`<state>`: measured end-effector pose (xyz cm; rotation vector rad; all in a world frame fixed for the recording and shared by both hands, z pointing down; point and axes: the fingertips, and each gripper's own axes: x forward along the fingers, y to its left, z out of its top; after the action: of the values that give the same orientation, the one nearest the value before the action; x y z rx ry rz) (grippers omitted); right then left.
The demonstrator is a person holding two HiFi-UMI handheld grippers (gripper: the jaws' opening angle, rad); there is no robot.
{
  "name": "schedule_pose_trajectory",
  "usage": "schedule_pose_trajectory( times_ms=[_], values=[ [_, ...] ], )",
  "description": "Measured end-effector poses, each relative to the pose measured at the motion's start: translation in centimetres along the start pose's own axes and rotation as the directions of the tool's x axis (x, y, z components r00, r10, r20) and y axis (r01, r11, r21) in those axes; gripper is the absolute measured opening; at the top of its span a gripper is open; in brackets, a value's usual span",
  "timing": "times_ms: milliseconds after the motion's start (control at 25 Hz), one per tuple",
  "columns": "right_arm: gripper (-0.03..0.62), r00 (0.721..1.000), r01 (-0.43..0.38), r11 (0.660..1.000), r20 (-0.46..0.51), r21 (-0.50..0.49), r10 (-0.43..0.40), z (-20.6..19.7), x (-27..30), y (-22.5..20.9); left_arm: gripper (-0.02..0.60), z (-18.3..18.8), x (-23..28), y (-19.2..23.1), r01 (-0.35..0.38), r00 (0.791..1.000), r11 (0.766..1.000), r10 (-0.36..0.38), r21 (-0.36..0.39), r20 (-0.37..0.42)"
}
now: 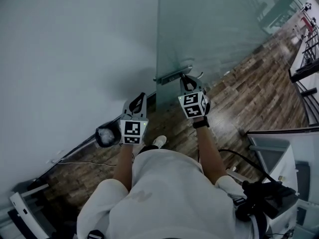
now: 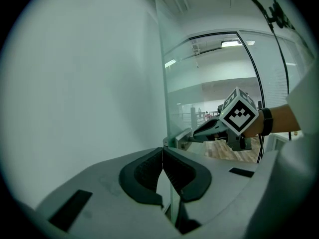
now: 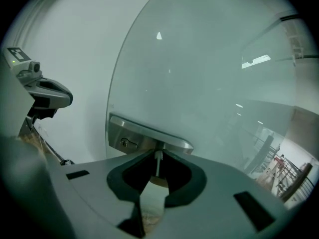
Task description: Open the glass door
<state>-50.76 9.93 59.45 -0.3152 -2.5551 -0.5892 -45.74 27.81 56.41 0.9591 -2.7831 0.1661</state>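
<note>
The right hand-held gripper point(image 3: 158, 156), jaws pressed together, is pointing at the handle point(image 3: 149, 136) of the glass door point(image 3: 199, 73) at its twelve o'clock, while the left hand-held gripper point(image 2: 163, 151), likewise pressed together and empty, is hanging at its eight o'clock.

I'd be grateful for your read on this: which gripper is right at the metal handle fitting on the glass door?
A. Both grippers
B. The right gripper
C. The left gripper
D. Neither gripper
B. The right gripper has its tips right at the metal handle fitting on the glass door, while the left gripper is held back from it, beside the wall.
</note>
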Motion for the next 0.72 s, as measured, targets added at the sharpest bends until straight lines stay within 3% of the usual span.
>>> schedule_pose_trajectory(
  times_ms=[320,720],
  values=[
    [0.054,1.0,-0.001,1.0,0.006,0.021,0.001,2.3,4.0,-0.1,0.006,-0.2,1.1,1.6,0.011,1.0,1.0,-0.011,-0.004,0.0],
    [0.048,0.999,0.023,0.995,-0.026,-0.101,-0.025,4.9,7.5,0.0,0.006,0.1,2.5,1.9,0.055,0.998,0.998,-0.055,0.007,-0.006]
  ],
)
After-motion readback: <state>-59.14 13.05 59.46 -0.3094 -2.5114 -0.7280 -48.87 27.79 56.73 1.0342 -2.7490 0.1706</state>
